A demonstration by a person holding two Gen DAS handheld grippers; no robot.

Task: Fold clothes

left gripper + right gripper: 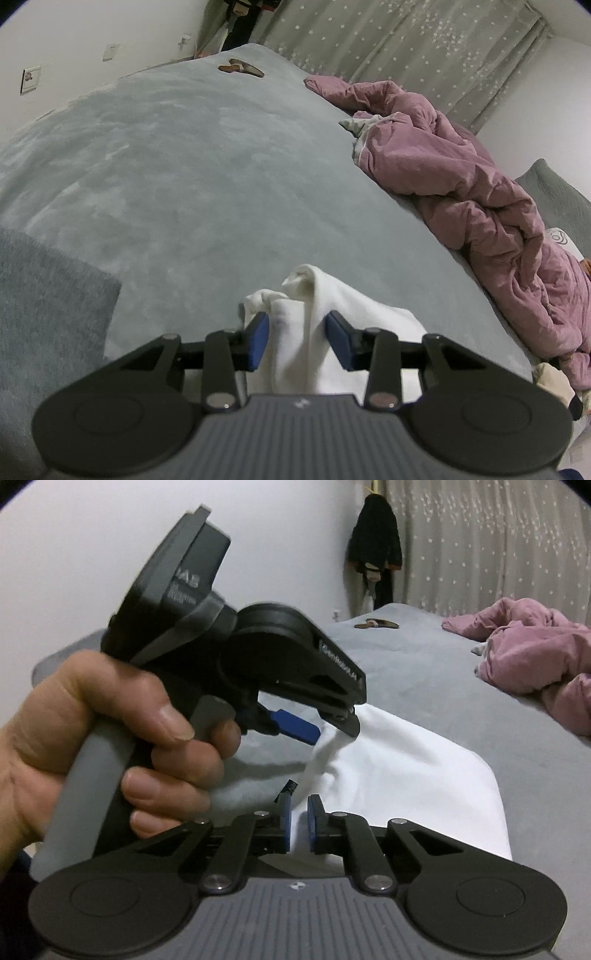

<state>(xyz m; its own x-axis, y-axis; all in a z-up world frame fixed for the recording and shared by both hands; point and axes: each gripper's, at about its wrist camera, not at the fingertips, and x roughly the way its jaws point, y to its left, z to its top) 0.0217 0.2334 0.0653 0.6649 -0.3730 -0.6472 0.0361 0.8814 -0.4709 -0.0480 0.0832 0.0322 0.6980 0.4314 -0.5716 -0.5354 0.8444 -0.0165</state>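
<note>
White garment (406,768) lies on the grey bed (192,177), one bunched edge lifted between the pads of the left gripper (299,334), which pinches a thick fold with its jaws partway apart. Right gripper (298,821) sits at the garment's near edge, jaws nearly closed with a narrow gap; whether cloth is caught there is unclear. Pink quilt (472,199) lies crumpled along the bed's far side.

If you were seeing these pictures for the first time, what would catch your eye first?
The white garment bunched between the left gripper fingers, low in the left wrist view. Next, the person's left hand on that gripper's handle fills the right wrist view. A crumpled pink quilt lies along the grey bed's right side.
</note>
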